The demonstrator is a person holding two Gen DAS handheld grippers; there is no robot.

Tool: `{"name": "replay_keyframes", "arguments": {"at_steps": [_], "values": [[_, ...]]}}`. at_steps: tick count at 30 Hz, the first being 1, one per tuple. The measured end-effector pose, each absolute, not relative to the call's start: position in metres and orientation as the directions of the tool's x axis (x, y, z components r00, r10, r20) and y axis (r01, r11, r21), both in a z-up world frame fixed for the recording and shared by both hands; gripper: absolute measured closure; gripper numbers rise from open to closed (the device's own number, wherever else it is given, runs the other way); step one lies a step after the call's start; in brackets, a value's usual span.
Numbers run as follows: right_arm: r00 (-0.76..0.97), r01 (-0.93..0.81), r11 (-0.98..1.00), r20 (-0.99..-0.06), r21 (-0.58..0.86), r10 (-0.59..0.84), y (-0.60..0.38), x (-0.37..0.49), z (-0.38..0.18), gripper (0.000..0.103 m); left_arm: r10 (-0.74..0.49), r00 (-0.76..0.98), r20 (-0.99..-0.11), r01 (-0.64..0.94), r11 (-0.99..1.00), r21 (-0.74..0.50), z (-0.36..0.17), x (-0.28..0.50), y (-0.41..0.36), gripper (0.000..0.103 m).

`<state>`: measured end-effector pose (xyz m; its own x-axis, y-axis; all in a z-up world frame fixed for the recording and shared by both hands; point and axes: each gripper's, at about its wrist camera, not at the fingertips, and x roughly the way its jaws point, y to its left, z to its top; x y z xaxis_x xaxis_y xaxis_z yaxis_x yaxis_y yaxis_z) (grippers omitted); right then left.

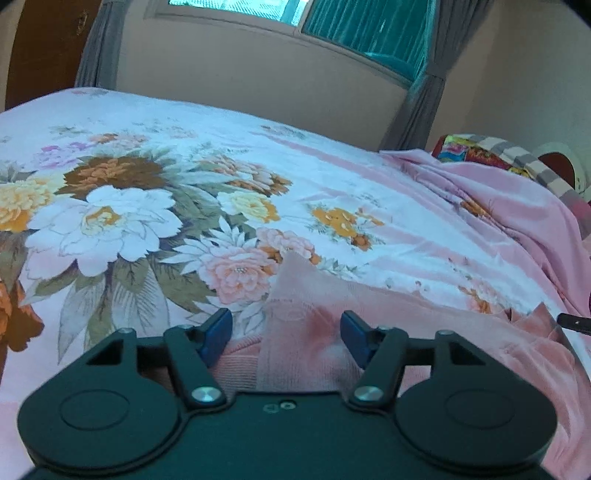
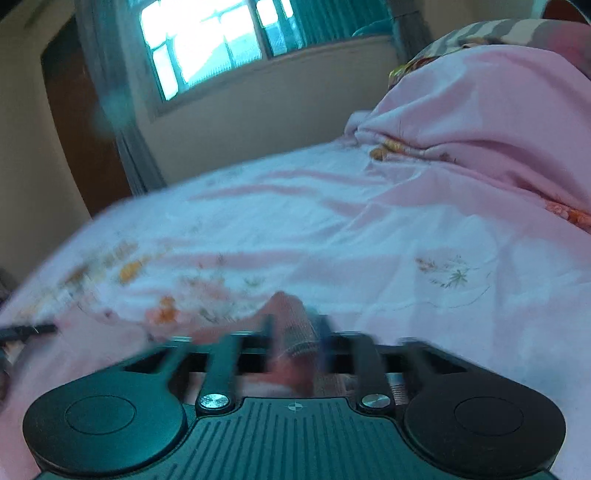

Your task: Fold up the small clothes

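A small pink knit garment (image 1: 424,332) lies on the floral bedsheet (image 1: 147,206) at the near edge of the bed. My left gripper (image 1: 286,332) is open, its blue pads (image 1: 216,332) set wide on either side of a raised fold of the garment. In the blurred right wrist view, my right gripper (image 2: 295,332) is shut on a bunched pink part of the garment (image 2: 291,317) and holds it just above the sheet (image 2: 332,229). The tip of the right gripper (image 1: 574,323) shows at the right edge of the left wrist view.
A heaped pink blanket (image 1: 498,206) and a patterned pillow (image 1: 480,147) lie at the right of the bed. A wall with a window (image 1: 332,18) and grey curtains (image 1: 421,107) stands behind the bed. A brown door (image 1: 44,44) is at the far left.
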<state>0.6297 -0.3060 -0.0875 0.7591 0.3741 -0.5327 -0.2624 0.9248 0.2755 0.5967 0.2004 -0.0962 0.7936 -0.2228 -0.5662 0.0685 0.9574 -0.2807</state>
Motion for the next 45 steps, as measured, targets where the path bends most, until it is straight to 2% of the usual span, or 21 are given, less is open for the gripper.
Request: {"name": "replay_keyframes", "arguments": {"at_steps": [1, 3, 4, 6, 10, 11, 14, 18, 20, 22, 23, 25, 27, 29, 31, 34, 36, 39, 40, 42, 45], "values": [[0.766, -0.265, 0.935, -0.537, 0.237, 0.353, -0.300, 0.633, -0.089, 0.048, -0.225, 0.784, -0.578, 0.069, 0.958, -0.279, -0.097, 0.599, 0.200, 0.040], [0.752, -0.273, 0.942, -0.568, 0.194, 0.335, -0.297, 0.637, -0.098, 0.051, -0.226, 0.771, -0.595, 0.073, 0.960, -0.269, -0.098, 0.603, 0.199, 0.042], [0.731, -0.284, 0.941, -0.594, 0.183, 0.336, -0.298, 0.636, -0.105, 0.093, -0.229, 0.769, -0.597, 0.084, 0.962, -0.261, -0.098, 0.604, 0.197, 0.058], [0.738, -0.298, 0.934, -0.574, 0.195, 0.355, -0.300, 0.630, -0.107, 0.095, -0.290, 0.777, -0.559, 0.126, 0.941, -0.313, -0.097, 0.602, 0.199, 0.100], [0.876, -0.255, 0.937, -0.354, 0.238, 0.328, -0.320, 0.590, -0.086, 0.095, -0.247, 0.871, -0.424, 0.132, 0.950, -0.283, -0.092, 0.580, 0.196, 0.100], [0.880, -0.239, 0.943, -0.359, 0.233, 0.312, -0.320, 0.592, -0.090, 0.095, -0.214, 0.882, -0.420, 0.097, 0.955, -0.282, -0.095, 0.580, 0.197, 0.100], [0.780, -0.160, 0.965, -0.572, 0.210, 0.254, -0.310, 0.624, -0.125, 0.095, -0.211, 0.826, -0.523, 0.086, 0.964, -0.253, -0.102, 0.597, 0.188, 0.099], [0.835, -0.190, 0.958, -0.478, 0.214, 0.272, -0.311, 0.607, -0.108, 0.095, -0.215, 0.845, -0.490, 0.115, 0.967, -0.225, -0.091, 0.590, 0.191, 0.096], [0.817, -0.167, 0.971, -0.527, 0.170, 0.233, -0.312, 0.609, -0.115, 0.095, -0.197, 0.803, -0.562, 0.074, 0.970, -0.233, -0.104, 0.600, 0.193, 0.087], [0.755, -0.143, 0.962, -0.602, 0.233, 0.259, -0.318, 0.625, -0.132, 0.094, -0.197, 0.787, -0.584, 0.057, 0.967, -0.249, -0.104, 0.607, 0.194, 0.080], [0.754, -0.126, 0.954, -0.599, 0.270, 0.270, -0.324, 0.625, -0.127, 0.085, -0.179, 0.789, -0.587, 0.046, 0.971, -0.234, -0.101, 0.606, 0.193, 0.075], [0.781, -0.070, 0.964, -0.587, 0.257, 0.214, -0.329, 0.615, -0.116, 0.065, -0.141, 0.811, -0.568, 0.026, 0.978, -0.206, -0.090, 0.593, 0.193, 0.049], [0.836, -0.089, 0.973, -0.514, 0.214, 0.190, -0.333, 0.581, -0.095, 0.065, -0.083, 0.868, -0.490, -0.011, 0.982, -0.187, -0.074, 0.561, 0.198, 0.040], [0.835, -0.174, 0.968, -0.494, 0.183, 0.243, -0.328, 0.542, -0.078, 0.065, -0.126, 0.891, -0.436, 0.030, 0.975, -0.222, -0.061, 0.525, 0.198, 0.039], [0.816, -0.255, 0.953, -0.492, 0.164, 0.303, -0.321, 0.496, -0.071, 0.065, -0.164, 0.890, -0.426, 0.100, 0.981, -0.168, -0.057, 0.489, 0.183, 0.039], [0.765, -0.342, 0.922, -0.516, 0.183, 0.386, -0.304, 0.438, -0.086, 0.065, -0.198, 0.845, -0.497, 0.149, 0.979, -0.136, -0.077, 0.457, 0.157, 0.037], [0.742, -0.292, 0.955, -0.619, 0.052, 0.260, -0.290, 0.427, -0.117, 0.065, -0.106, 0.797, -0.595, 0.113, 0.993, -0.026, -0.106, 0.455, 0.143, 0.037], [0.783, -0.139, 0.989, -0.604, 0.060, 0.146, -0.313, 0.416, -0.111, 0.069, -0.063, 0.805, -0.590, 0.062, 0.998, -0.022, -0.090, 0.440, 0.154, 0.051], [0.807, -0.089, 0.994, -0.581, 0.058, 0.106, -0.321, 0.407, -0.102, 0.069, -0.060, 0.826, -0.561, 0.052, 0.998, -0.029, -0.080, 0.428, 0.162, 0.048], [0.820, -0.109, 0.973, -0.534, 0.206, 0.205, -0.346, 0.387, -0.089, 0.069, -0.023, 0.838, -0.546, 0.022, 1.000, -0.008, -0.070, 0.409, 0.181, 0.050], [0.789, -0.105, 0.944, -0.551, 0.312, 0.270, -0.362, 0.379, -0.093, 0.069, -0.049, 0.830, -0.555, -0.024, 0.992, -0.123, -0.072, 0.396, 0.210, 0.047]]}}
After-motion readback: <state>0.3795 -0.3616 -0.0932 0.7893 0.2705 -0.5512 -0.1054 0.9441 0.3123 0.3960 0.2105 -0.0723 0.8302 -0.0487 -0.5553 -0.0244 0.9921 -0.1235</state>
